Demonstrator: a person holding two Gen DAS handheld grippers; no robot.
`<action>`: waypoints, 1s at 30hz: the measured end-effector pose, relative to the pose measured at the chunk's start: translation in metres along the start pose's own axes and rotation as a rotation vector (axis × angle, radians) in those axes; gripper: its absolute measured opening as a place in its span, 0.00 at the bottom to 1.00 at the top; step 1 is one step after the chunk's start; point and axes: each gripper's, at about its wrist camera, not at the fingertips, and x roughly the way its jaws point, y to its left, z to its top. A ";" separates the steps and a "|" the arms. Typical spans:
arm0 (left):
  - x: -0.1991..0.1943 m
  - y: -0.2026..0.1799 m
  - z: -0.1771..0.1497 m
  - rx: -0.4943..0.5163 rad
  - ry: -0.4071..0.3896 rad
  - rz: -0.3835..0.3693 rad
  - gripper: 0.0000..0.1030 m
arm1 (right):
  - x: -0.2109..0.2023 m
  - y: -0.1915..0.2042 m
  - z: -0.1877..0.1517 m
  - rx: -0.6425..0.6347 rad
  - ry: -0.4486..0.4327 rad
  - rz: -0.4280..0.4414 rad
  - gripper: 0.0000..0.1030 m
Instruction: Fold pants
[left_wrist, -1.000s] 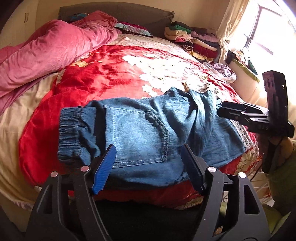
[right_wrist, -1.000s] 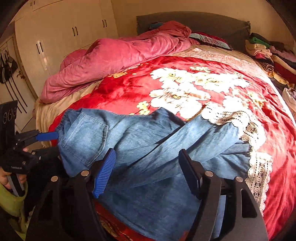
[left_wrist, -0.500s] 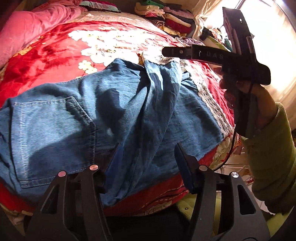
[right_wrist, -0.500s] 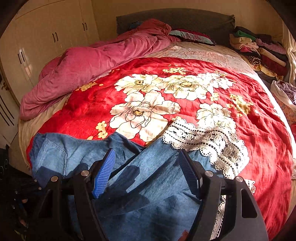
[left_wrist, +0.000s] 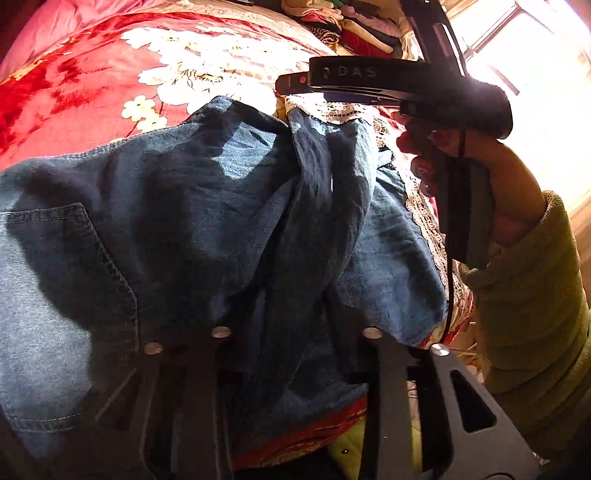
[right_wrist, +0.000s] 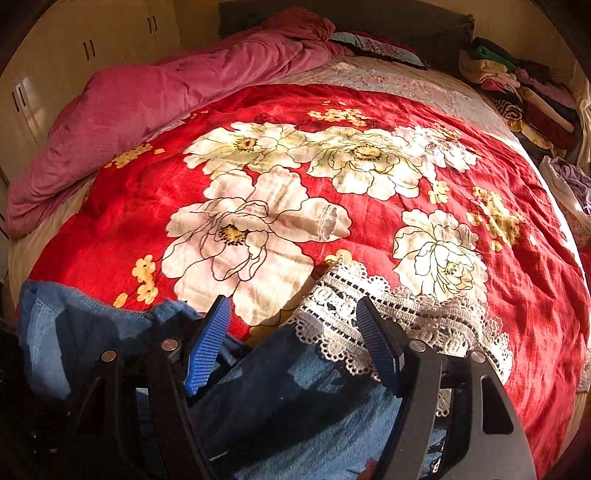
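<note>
Blue denim pants (left_wrist: 207, 206) lie across the near edge of the bed, also in the right wrist view (right_wrist: 295, 398), with a white lace hem (right_wrist: 388, 325) at the leg ends. My left gripper (left_wrist: 291, 314) is open, low over the pants, its fingertips straddling a raised denim fold and hidden in shadow. My right gripper (right_wrist: 291, 343) is open, its blue pads either side of the lace-trimmed leg end. It also shows in the left wrist view (left_wrist: 295, 83), above the far leg end.
A red floral blanket (right_wrist: 369, 206) covers the bed. A pink duvet (right_wrist: 140, 107) is bunched at far left. Stacked folded clothes (right_wrist: 517, 85) line the far right. Cupboards (right_wrist: 85, 48) stand at left, a bright window (left_wrist: 517, 48) at right.
Both grippers have moved forward and down over the pants. The left one now sits on the leg fold; the right one has advanced to the lace hem. The pants have not visibly moved.
</note>
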 end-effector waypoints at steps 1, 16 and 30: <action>0.001 -0.001 0.000 -0.005 0.002 -0.009 0.09 | 0.005 -0.002 0.003 0.011 0.007 -0.004 0.67; -0.009 -0.009 0.000 0.040 0.010 -0.013 0.06 | 0.028 -0.037 0.006 0.090 0.000 0.028 0.13; -0.010 -0.015 0.014 0.074 -0.005 -0.008 0.32 | -0.099 -0.077 -0.052 0.262 -0.232 0.084 0.10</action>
